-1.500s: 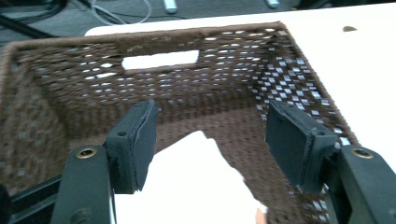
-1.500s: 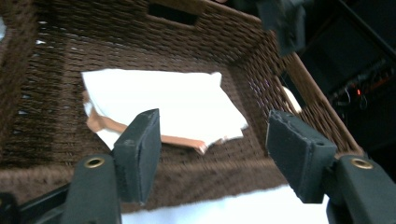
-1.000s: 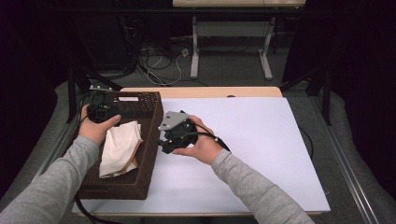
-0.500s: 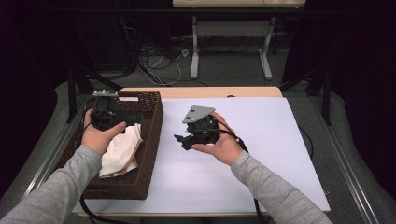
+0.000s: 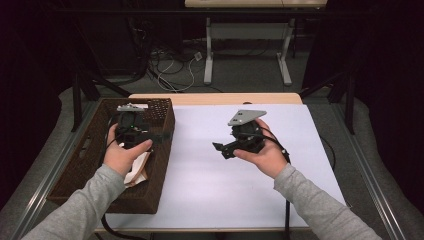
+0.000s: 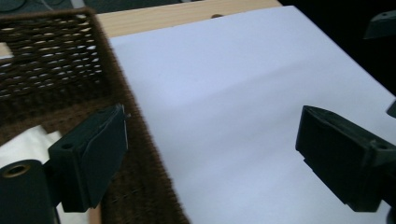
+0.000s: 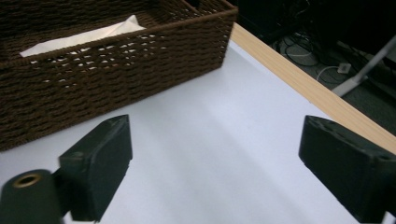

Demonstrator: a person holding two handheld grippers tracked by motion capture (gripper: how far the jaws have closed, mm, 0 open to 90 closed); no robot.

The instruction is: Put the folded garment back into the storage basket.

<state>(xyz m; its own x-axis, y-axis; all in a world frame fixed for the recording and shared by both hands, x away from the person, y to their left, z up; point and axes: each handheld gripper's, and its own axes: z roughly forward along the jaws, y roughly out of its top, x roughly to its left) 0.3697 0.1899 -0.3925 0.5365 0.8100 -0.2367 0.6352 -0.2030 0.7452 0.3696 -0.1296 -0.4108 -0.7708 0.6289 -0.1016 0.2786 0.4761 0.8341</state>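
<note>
Nothing readable here, honestly. No letters, numbers, logos or labels on the brown woven basket (image 5: pixel 159 131), the white cloth (image 7: pixel 84 36) lying in it, or the white table top (image 5: pixel 210 190). The black jaws in both gripper views are plain too. The grey plate (image 5: pixel 246 116) on the right gripper (image 5: pixel 223 149) has a few small dark dots in the high view, probably holes rather than print, but it's too small to tell.

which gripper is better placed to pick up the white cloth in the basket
Left. The left gripper is open over the basket, close to the white cloth. The right gripper, also open, is out over the white table cover, apart from the basket.
</note>
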